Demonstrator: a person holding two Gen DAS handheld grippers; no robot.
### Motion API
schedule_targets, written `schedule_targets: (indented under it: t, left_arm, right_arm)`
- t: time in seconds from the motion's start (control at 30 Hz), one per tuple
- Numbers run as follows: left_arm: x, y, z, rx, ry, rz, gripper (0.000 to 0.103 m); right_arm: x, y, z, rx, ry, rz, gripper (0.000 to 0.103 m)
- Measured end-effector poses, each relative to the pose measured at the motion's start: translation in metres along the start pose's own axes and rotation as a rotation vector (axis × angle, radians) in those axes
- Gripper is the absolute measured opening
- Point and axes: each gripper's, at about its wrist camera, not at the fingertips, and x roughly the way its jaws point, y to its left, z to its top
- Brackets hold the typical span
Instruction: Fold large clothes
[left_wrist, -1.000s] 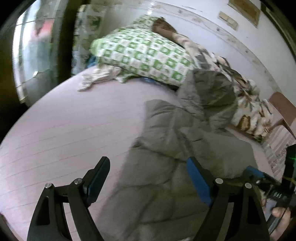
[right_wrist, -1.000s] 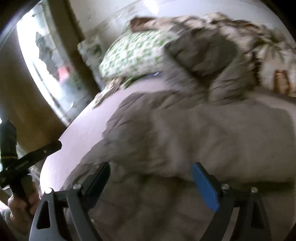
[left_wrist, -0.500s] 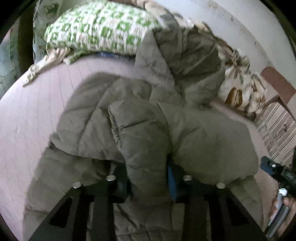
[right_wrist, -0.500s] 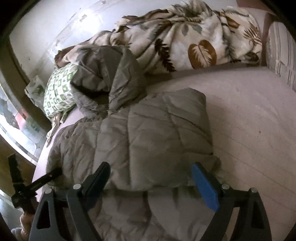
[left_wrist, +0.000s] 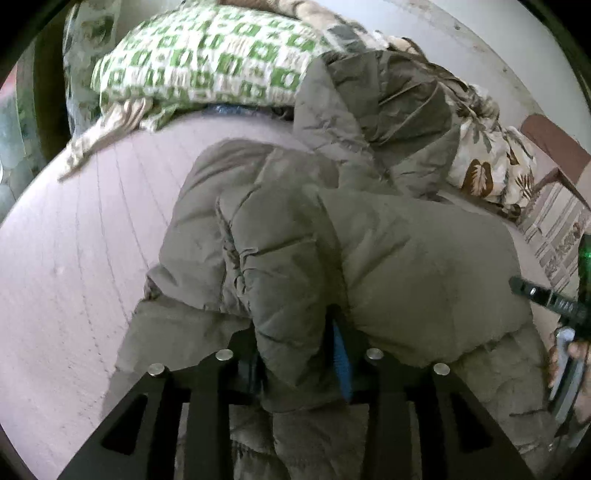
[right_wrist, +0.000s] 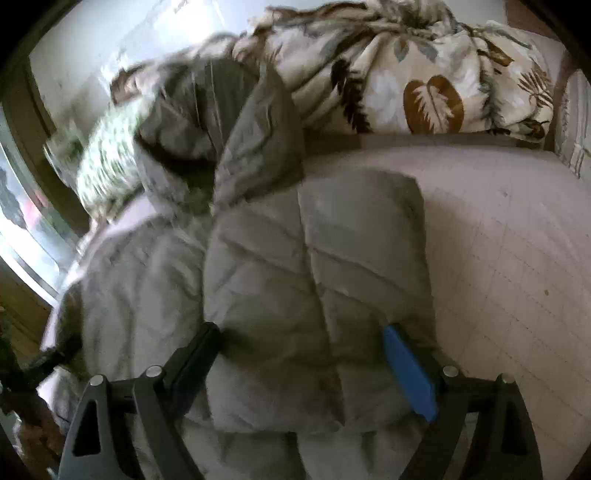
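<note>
A grey quilted puffer jacket (left_wrist: 406, 266) lies on a pale pink bed, its hood (left_wrist: 399, 107) toward the pillows. My left gripper (left_wrist: 295, 354) is shut on a sleeve (left_wrist: 280, 280) of the jacket, which bunches up between the jaws and lies over the body. In the right wrist view the same jacket (right_wrist: 314, 273) shows a folded panel lying flat. My right gripper (right_wrist: 303, 350) is open, its fingers astride the near edge of that panel; whether they touch it I cannot tell. The right gripper also shows at the left wrist view's right edge (left_wrist: 554, 306).
A green-and-white checked pillow (left_wrist: 207, 62) and a leaf-print blanket (right_wrist: 424, 74) lie at the head of the bed. Bare pink sheet (left_wrist: 74, 266) spreads left of the jacket and also right of it (right_wrist: 517, 258). A window (right_wrist: 22, 221) is at the left.
My left gripper went from open over the jacket's left side to shut on the sleeve, which now lies over the body. My right gripper stayed open and moved right over the folded panel.
</note>
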Motion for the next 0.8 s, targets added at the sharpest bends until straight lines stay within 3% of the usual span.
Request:
schedule_targets:
  t: [0.27, 0.43, 0.6, 0.8]
  left_arm:
    - [0.002, 0.004, -0.003, -0.006, 0.003, -0.013, 0.041]
    - [0.000, 0.005, -0.004, -0.011, 0.003, -0.019, 0.071]
    - [-0.002, 0.002, -0.007, 0.000, -0.006, -0.016, 0.072]
    - [-0.007, 0.008, -0.008, 0.005, -0.010, -0.066, 0.073]
  right_arm:
    - [0.019, -0.002, -0.009, -0.010, 0.032, -0.043, 0.096]
    - [0.004, 0.000, -0.005, 0.004, 0.077, -0.063, 0.096]
    - [-0.016, 0.017, 0.005, -0.026, 0.059, -0.135, 0.096]
    - [-0.029, 0.045, 0.004, 0.035, 0.046, -0.108, 0.096]
